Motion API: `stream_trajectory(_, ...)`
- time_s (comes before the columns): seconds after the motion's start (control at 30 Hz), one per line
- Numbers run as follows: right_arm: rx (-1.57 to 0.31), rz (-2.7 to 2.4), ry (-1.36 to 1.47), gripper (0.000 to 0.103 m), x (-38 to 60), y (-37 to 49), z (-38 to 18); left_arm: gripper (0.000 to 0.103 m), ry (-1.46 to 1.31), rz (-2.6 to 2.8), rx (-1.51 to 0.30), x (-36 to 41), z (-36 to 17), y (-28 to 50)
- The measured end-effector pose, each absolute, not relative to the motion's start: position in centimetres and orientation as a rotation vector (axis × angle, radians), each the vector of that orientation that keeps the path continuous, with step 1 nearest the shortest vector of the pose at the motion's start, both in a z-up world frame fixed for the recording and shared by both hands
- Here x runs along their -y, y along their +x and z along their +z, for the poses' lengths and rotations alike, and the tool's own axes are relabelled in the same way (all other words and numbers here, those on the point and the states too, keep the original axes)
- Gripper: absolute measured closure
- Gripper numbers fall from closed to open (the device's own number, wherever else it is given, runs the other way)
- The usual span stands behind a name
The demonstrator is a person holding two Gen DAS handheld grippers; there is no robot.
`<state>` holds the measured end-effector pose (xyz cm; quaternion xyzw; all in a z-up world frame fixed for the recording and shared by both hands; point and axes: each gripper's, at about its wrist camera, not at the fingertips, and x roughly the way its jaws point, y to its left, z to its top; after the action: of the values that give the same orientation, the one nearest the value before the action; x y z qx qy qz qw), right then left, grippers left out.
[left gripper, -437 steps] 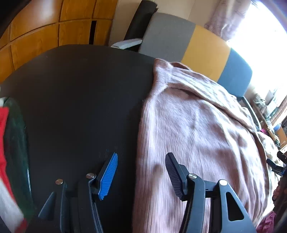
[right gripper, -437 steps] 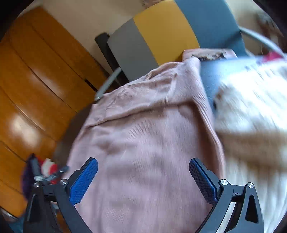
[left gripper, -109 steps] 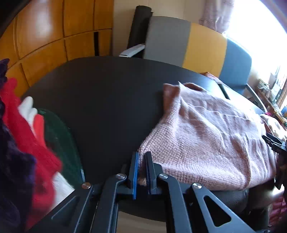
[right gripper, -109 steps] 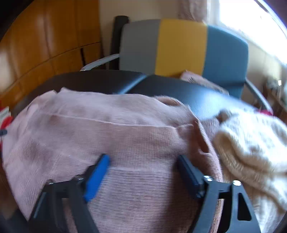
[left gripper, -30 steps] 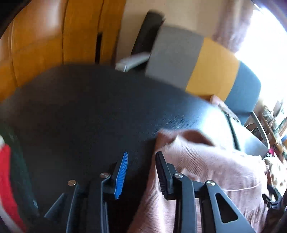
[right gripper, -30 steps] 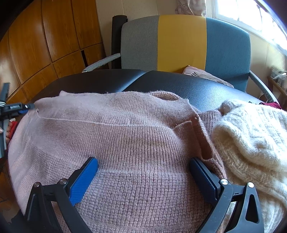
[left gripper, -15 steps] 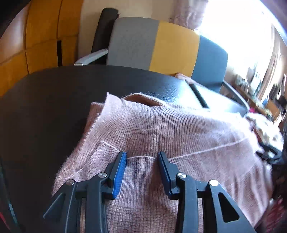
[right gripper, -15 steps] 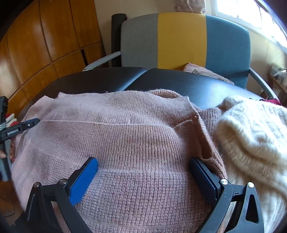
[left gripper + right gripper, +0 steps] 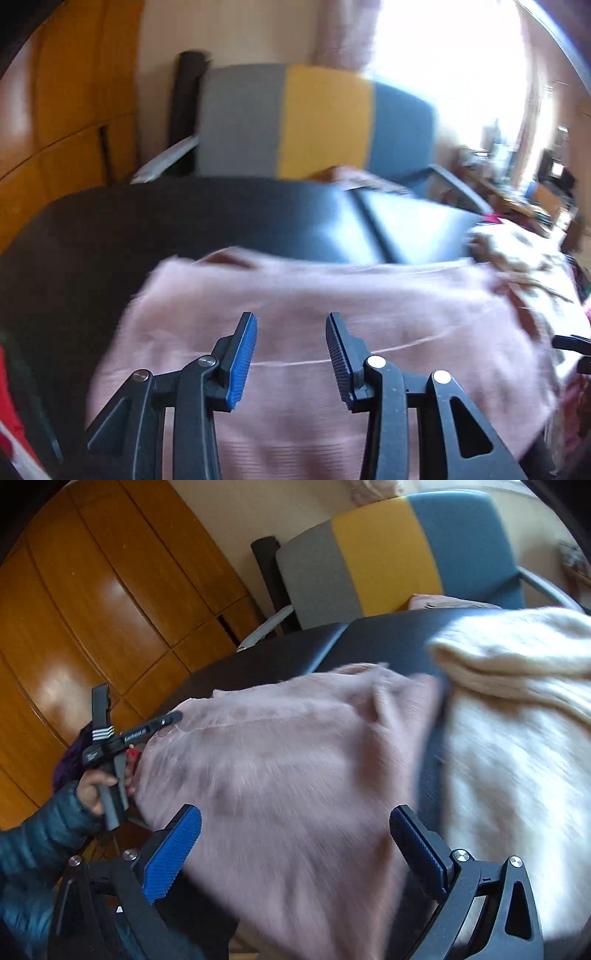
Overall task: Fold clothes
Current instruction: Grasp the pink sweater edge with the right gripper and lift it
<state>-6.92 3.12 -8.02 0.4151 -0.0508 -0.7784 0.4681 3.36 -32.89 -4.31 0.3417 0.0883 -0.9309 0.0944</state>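
Left gripper (image 9: pixel 291 354): jaws are standing apart now, having released the pink sweater (image 9: pixel 314 332).
Right gripper (image 9: pixel 295 853): wide apart, empty.
Meaning: this fold is finishing.

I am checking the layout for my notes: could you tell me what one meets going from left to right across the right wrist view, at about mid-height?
Wooden wall panels → left gripper in the person's hand → pink sweater → cream sweater.
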Motion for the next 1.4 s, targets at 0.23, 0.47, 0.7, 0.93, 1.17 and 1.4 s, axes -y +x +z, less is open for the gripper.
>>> stream_trajectory(0.23,0.222,-1.851,1.07,0.0,-5.6,-6.6,-10.0,0.064,1.174,-2.956,-0.126,24.9,-4.6,-1.3)
stream_trajectory(0.47,0.33,-1.651,1.1,0.0,-3.1,-8.5,-11.5,0.061,1.299,-2.981,-0.003,21.4,-6.6,-3.7)
stream_trajectory(0.7,0.311,-1.3,1.192,0.0,-2.2,-8.0,-12.0,0.051,1.317,-2.995,-0.054,21.5,-7.6,-4.0)
stream_trajectory(0.93,-0.174,-1.017,1.382,0.002,0.2,-4.7,-13.3,0.044,1.362,-3.002,-0.04,22.0,-8.0,-4.4)
stream_trajectory(1.17,-0.203,-1.253,1.407,0.014,-2.1,-7.1,-10.9,0.042,1.331,-2.996,-0.054,21.9,-8.1,-4.6)
stream_trajectory(1.4,-0.063,-1.637,1.193,0.0,-0.6,-8.4,-5.3,0.043,1.255,-2.974,-0.166,22.5,-6.6,-3.9)
